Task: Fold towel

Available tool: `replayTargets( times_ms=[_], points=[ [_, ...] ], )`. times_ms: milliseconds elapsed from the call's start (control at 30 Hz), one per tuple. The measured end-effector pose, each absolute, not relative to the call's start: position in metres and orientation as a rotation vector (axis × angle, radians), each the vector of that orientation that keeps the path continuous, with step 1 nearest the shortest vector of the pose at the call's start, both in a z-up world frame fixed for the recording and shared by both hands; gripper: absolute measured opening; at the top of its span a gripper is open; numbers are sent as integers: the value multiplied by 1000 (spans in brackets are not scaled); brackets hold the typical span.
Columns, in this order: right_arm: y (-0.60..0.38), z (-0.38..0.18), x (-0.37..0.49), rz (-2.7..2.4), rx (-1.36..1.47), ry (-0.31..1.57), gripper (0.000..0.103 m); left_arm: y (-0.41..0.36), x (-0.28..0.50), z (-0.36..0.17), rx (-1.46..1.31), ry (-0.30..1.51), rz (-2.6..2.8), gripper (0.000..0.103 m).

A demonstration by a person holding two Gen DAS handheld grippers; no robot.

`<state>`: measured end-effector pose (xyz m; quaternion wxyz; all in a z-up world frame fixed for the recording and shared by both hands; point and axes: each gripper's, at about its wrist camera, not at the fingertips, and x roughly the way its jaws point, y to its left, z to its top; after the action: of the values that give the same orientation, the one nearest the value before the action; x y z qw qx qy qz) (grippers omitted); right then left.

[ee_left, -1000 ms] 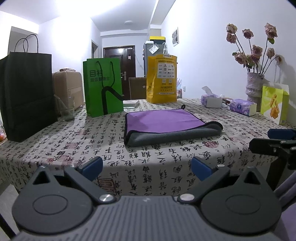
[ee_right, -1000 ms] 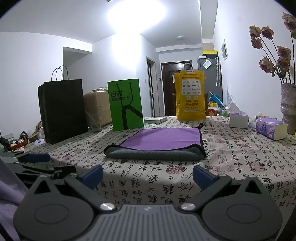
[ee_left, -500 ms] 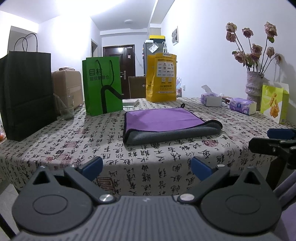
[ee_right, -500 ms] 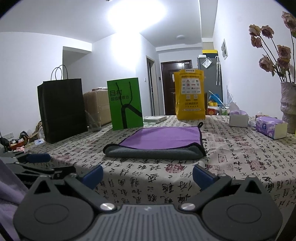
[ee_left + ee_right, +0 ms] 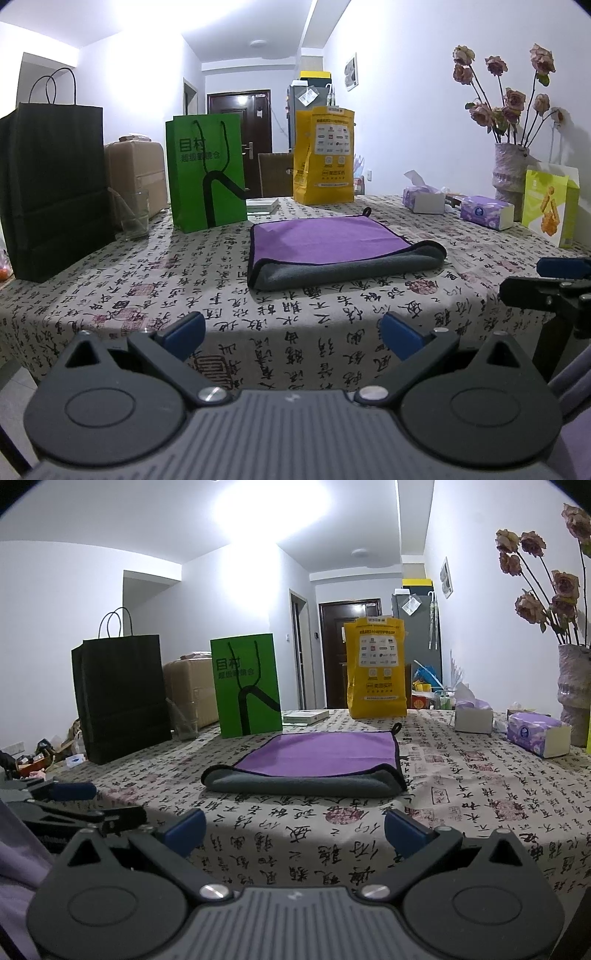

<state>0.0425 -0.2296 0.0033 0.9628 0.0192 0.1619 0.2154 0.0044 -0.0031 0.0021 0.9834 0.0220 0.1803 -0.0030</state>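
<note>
A purple towel [image 5: 325, 240] with a grey underside lies folded on the patterned tablecloth [image 5: 147, 280], its rolled grey fold facing me. It also shows in the right wrist view [image 5: 317, 751]. My left gripper [image 5: 293, 332] is open and empty, held back off the table's near edge. My right gripper [image 5: 295, 829] is open and empty, also short of the towel. Each gripper shows at the side of the other's view: the right one [image 5: 554, 280], the left one [image 5: 66, 801].
A black bag [image 5: 51, 192], a green bag [image 5: 207, 173] and a yellow bag [image 5: 323, 155] stand behind the towel. A glass [image 5: 133, 218] stands at the left. Tissue boxes [image 5: 487, 212] and a vase of dried roses [image 5: 511, 173] stand at the right.
Both grippers have drawn back and down a little from the table. The towel has not moved.
</note>
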Motion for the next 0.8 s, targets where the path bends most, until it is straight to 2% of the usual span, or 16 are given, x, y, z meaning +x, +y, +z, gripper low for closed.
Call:
replayTargets(
  times_ms=[800],
  points=[
    [-229,3,40,426,35,320,103,-4,3,2,46,359,-8,103]
  ],
)
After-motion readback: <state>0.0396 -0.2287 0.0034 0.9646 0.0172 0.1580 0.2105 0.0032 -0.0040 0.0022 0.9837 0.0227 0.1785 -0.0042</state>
